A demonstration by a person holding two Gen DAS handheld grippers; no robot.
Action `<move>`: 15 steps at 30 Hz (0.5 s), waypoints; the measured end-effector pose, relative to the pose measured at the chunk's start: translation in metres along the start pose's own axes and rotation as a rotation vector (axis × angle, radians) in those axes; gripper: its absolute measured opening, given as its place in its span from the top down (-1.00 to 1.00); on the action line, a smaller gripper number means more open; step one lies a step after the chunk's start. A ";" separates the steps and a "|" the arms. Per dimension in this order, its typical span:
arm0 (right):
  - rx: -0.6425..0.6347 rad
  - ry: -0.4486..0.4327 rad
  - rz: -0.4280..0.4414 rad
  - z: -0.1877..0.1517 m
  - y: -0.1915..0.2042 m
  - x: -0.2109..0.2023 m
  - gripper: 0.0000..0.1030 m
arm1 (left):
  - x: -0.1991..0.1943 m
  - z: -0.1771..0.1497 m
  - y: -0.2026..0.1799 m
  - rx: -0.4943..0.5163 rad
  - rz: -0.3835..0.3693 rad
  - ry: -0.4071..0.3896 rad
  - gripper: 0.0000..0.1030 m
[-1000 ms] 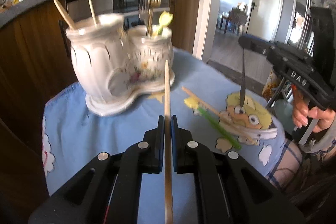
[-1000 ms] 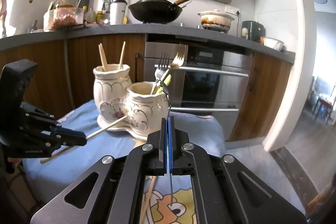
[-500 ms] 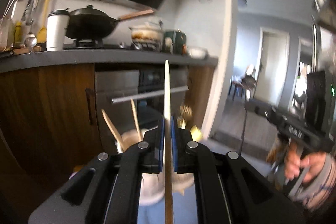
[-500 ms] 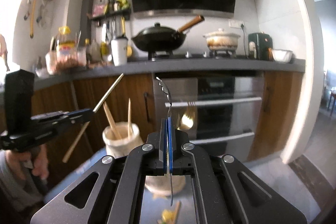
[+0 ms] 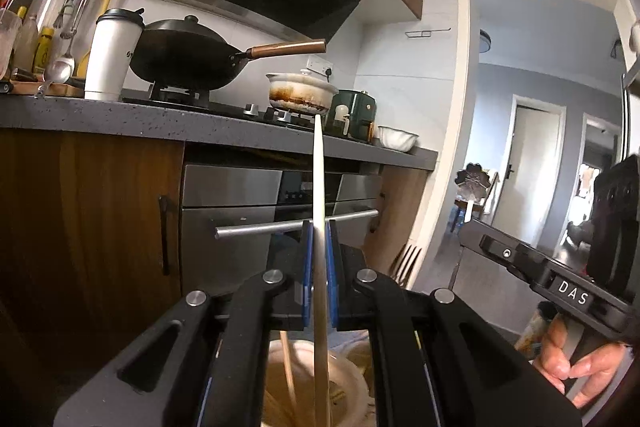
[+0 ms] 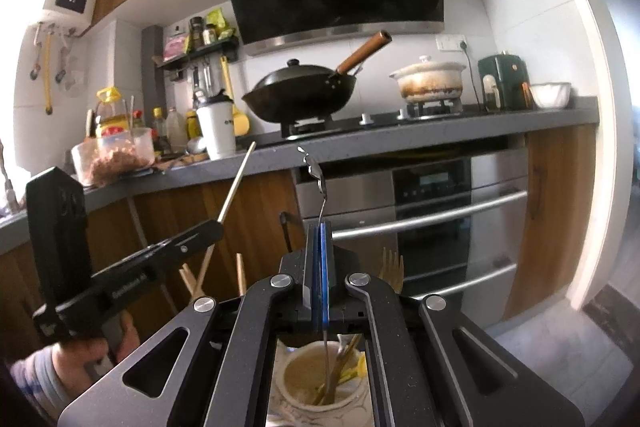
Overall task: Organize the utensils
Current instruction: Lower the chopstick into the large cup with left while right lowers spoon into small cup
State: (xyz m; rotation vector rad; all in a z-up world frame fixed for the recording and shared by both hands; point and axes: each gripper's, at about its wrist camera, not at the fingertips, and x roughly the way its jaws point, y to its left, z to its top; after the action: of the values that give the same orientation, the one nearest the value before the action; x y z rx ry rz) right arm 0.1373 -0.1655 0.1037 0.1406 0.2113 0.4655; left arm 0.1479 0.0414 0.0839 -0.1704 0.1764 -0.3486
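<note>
My left gripper (image 5: 319, 227) is shut on a wooden chopstick (image 5: 319, 179) held upright. Its lower end hangs over the mouth of the larger white ceramic holder (image 5: 352, 383), where other chopsticks (image 5: 287, 367) stand. My right gripper (image 6: 318, 227) is shut on a thin metal utensil (image 6: 316, 175) with a curved handle end pointing up. Its lower end reaches into the smaller white holder (image 6: 298, 375), which holds forks and a yellow-green piece. The left gripper also shows in the right wrist view (image 6: 216, 227), and the right gripper in the left wrist view (image 5: 464, 227).
A kitchen counter (image 6: 400, 131) with a black wok (image 6: 300, 99), a clay pot (image 6: 428, 79) and a white tumbler (image 6: 216, 131) runs behind. The steel oven (image 6: 432, 211) stands beyond the holders. A doorway (image 5: 532, 171) opens to the right.
Both grippers rose and tilted up from the table. The chopstick and the metal utensil now stand upright over the two holders, with their lower ends at the holders' mouths.
</note>
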 end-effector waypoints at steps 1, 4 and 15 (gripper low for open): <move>0.000 0.003 0.000 -0.003 -0.001 0.002 0.96 | 0.002 -0.005 -0.002 0.010 0.001 -0.001 0.88; 0.008 0.033 0.000 -0.014 -0.005 0.013 0.96 | 0.006 -0.015 -0.004 0.041 0.011 -0.004 0.88; 0.017 0.135 0.020 -0.047 -0.008 0.030 0.96 | -0.005 -0.034 0.000 0.075 0.015 0.036 0.88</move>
State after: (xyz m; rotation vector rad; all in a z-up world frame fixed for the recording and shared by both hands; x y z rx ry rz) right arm 0.1560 -0.1548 0.0516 0.1279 0.3461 0.4940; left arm 0.1359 0.0386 0.0515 -0.0886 0.1993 -0.3431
